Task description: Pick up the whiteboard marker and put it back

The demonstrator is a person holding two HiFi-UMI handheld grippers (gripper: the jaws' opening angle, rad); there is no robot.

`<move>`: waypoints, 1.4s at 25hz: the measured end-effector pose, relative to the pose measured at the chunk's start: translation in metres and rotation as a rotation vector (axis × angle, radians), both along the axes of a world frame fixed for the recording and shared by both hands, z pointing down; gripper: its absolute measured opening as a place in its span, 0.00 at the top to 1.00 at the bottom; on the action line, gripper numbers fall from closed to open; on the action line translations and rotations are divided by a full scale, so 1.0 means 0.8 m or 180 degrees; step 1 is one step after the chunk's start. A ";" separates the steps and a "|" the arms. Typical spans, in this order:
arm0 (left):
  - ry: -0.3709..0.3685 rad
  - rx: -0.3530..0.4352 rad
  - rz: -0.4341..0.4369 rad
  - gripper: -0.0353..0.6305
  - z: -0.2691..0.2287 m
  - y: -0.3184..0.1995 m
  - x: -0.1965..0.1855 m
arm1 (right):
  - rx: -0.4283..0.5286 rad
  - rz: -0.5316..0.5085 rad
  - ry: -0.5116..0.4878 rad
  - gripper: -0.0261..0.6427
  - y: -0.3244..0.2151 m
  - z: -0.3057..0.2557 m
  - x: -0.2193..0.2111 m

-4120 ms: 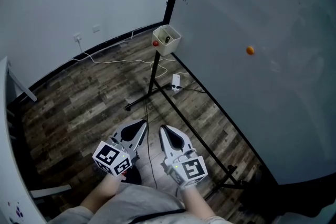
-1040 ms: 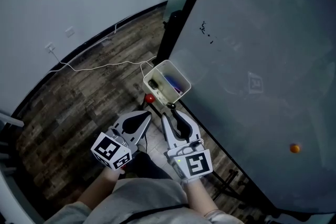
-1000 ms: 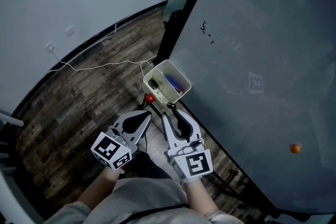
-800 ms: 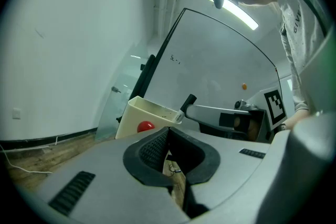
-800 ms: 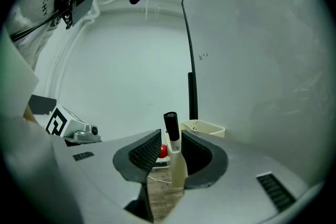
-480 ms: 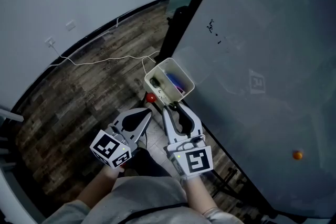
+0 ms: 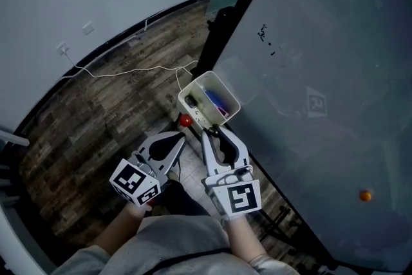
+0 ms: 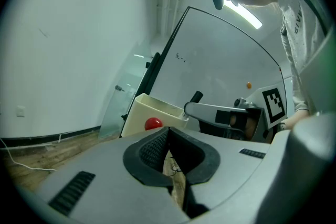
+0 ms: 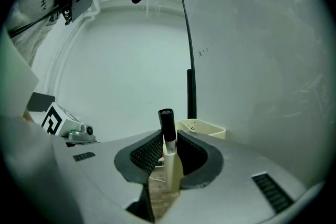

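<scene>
Whiteboard [image 7: 322, 42] fills the right of the head view, with the cream bin [image 7: 190, 92] by its frame. Right gripper [image 7: 211, 136] is just short of the bin. I only see the grip in the right gripper view: the jaws have just been closing and hold the whiteboard marker [image 9: 169, 149] upright, black cap up. Head view shows maybe a dark tip. Left gripper [image 7: 175, 138] jaws are together and empty. Its view shows a red ball [image 8: 153, 124] on the bin's side.

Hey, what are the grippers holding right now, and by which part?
The right gripper, its fingers just closing further, grips the whiteboard marker by its white barrel, below the black cap. The left gripper holds nothing.
</scene>
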State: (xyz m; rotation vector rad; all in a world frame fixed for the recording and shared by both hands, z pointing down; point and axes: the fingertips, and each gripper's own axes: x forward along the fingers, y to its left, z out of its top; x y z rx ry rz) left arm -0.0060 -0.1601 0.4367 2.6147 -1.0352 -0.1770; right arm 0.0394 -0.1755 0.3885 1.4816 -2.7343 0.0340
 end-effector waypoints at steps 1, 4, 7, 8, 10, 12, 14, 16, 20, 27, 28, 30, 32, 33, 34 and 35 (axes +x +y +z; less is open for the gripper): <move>0.0002 0.0000 -0.0005 0.92 0.000 -0.001 -0.001 | -0.0016 -0.0023 0.0018 0.82 0.001 0.000 -0.001; 0.0005 -0.0001 -0.0023 0.92 -0.001 -0.002 -0.004 | -0.0022 -0.0034 0.0053 0.83 0.001 -0.001 -0.002; 0.0010 -0.0006 -0.0043 0.92 -0.001 -0.002 -0.006 | -0.0002 -0.0024 0.0066 0.85 0.000 -0.001 -0.001; 0.0013 -0.0007 -0.0050 0.92 0.000 -0.003 -0.007 | 0.0002 -0.0017 0.0059 0.85 -0.001 -0.001 0.000; 0.0021 -0.0001 -0.0058 0.92 0.000 -0.004 -0.008 | 0.0001 -0.0017 0.0049 0.85 -0.003 -0.001 0.000; 0.0029 0.0007 -0.0062 0.92 -0.002 -0.005 -0.009 | 0.0002 -0.0023 0.0030 0.85 -0.004 -0.003 0.000; 0.0034 0.0016 -0.0062 0.92 -0.004 -0.005 -0.010 | 0.0018 -0.0032 0.0020 0.85 -0.005 -0.007 -0.001; 0.0039 0.0027 -0.0062 0.92 -0.007 -0.006 -0.011 | 0.0024 -0.0046 0.0013 0.85 -0.006 -0.012 -0.001; 0.0041 0.0043 -0.0057 0.92 -0.011 -0.007 -0.011 | 0.0018 -0.0107 -0.0039 0.85 -0.008 -0.025 -0.002; 0.0003 0.0066 -0.0065 0.92 -0.019 -0.008 -0.013 | -0.0058 -0.0205 -0.0053 0.85 -0.005 -0.029 0.004; -0.0004 0.0071 -0.0067 0.92 -0.020 -0.008 -0.013 | -0.0044 -0.0244 -0.0079 0.85 -0.005 -0.033 0.003; -0.0014 0.0084 -0.0068 0.92 -0.024 -0.009 -0.012 | -0.0038 -0.0298 -0.0103 0.85 -0.005 -0.038 0.004; -0.0023 0.0100 -0.0059 0.92 -0.028 -0.010 -0.010 | -0.0045 -0.0341 -0.0105 0.85 -0.006 -0.041 0.005; -0.0028 0.0108 -0.0054 0.92 -0.030 -0.010 -0.008 | -0.0057 -0.0357 -0.0098 0.85 -0.007 -0.041 0.007; -0.0032 0.0116 -0.0051 0.92 -0.033 -0.011 -0.007 | -0.0072 -0.0367 -0.0084 0.85 -0.007 -0.041 0.008; -0.0036 0.0126 -0.0051 0.92 -0.036 -0.011 -0.006 | -0.0082 -0.0380 -0.0075 0.85 -0.008 -0.042 0.010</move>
